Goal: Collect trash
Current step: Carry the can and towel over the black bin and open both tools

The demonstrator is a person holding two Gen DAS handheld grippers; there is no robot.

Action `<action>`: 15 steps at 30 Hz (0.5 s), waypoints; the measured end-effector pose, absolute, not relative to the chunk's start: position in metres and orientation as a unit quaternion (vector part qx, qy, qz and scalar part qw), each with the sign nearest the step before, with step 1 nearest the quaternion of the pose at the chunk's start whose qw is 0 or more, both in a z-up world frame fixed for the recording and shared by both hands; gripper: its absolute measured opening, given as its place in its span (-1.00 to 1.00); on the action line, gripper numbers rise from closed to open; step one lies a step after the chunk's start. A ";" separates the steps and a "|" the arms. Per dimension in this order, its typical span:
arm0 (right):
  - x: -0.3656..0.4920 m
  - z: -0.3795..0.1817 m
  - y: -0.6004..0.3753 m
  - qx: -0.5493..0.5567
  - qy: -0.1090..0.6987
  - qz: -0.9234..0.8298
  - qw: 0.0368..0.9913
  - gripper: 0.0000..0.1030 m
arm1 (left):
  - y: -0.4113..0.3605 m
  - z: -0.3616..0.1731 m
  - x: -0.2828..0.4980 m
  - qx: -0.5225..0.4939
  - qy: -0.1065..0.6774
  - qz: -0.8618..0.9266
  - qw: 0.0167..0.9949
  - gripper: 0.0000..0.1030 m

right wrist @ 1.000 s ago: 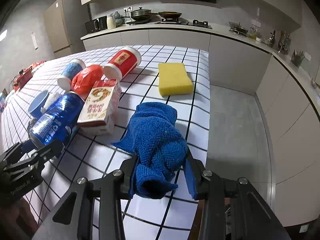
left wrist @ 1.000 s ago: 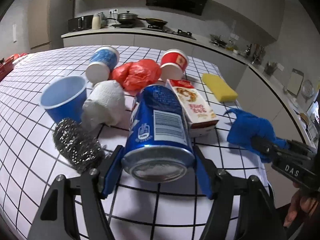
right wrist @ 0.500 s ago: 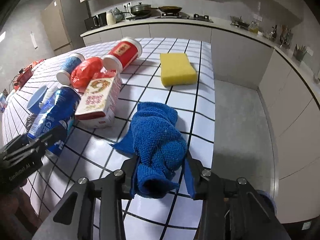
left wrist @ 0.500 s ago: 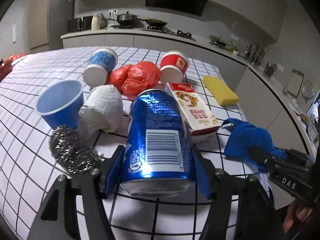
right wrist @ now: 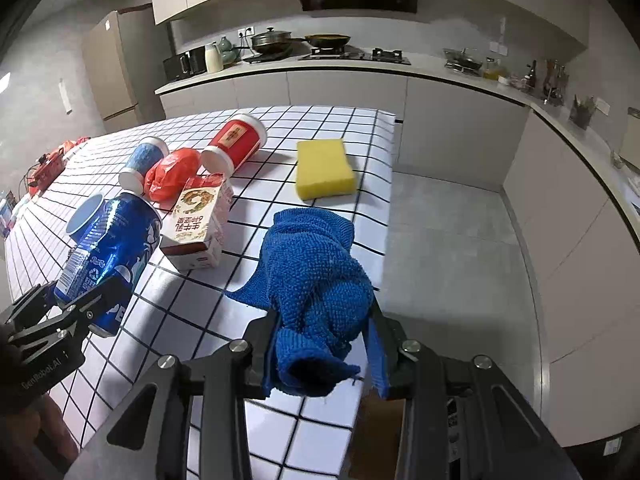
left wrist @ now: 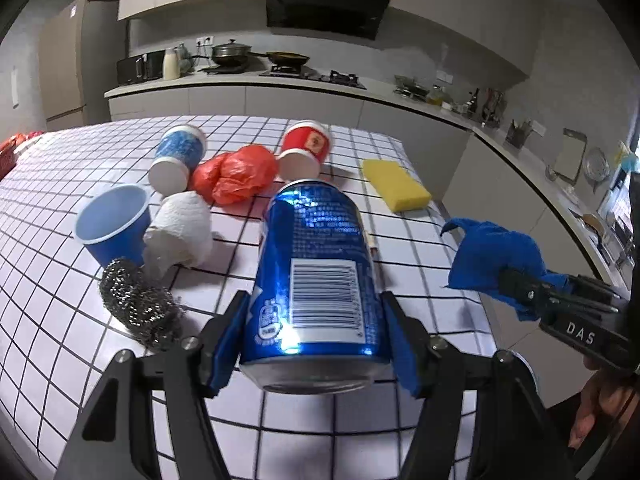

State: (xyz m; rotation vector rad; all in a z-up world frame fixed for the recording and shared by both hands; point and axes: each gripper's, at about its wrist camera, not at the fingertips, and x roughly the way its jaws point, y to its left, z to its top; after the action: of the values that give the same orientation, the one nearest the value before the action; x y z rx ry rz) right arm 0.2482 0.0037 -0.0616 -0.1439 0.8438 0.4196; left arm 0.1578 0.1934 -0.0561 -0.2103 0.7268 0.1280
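Note:
My left gripper [left wrist: 316,344] is shut on a blue drink can [left wrist: 316,272], which hangs tilted above the checked table [left wrist: 60,320]; the same can [right wrist: 108,256] shows at the left of the right wrist view. A blue cloth [right wrist: 316,280] is pinched in my right gripper [right wrist: 324,356] and hangs clear of the table near its right edge; from the left wrist view this cloth [left wrist: 492,256] sits at the right. On the table lie a milk carton [right wrist: 196,220], a red plastic bag [left wrist: 236,176], a red cup [left wrist: 306,152], a blue-and-white cup [left wrist: 176,156] and crumpled white paper [left wrist: 180,232].
A blue paper cup [left wrist: 112,224] lies beside a steel scourer [left wrist: 136,304] at the left. A yellow sponge [right wrist: 324,168] rests near the table's right edge, beyond which the grey floor [right wrist: 448,248] drops away. Kitchen counters [right wrist: 360,72] run along the back and right.
Both grippers have risen: the can went from lying on the table to hanging tilted above it, and the blue cloth has come up off the surface. The left jaws closed on the can.

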 end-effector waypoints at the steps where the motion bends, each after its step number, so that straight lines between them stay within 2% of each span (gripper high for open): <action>1: 0.245 -0.059 -0.002 -0.067 0.404 0.199 0.890 -0.26 | 0.188 -0.054 0.156 -0.098 0.354 0.057 0.928 0.27; 15: 0.205 -0.035 -0.093 -0.042 0.386 0.152 0.909 -0.26 | 0.111 -0.040 0.142 -0.065 0.349 -0.014 0.935 0.27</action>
State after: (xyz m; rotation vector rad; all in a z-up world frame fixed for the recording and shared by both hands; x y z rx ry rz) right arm 0.2046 -0.0930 -0.0345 -0.0864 0.7964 0.3139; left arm 0.1425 0.1112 -0.0405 -0.1320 0.7136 -0.0287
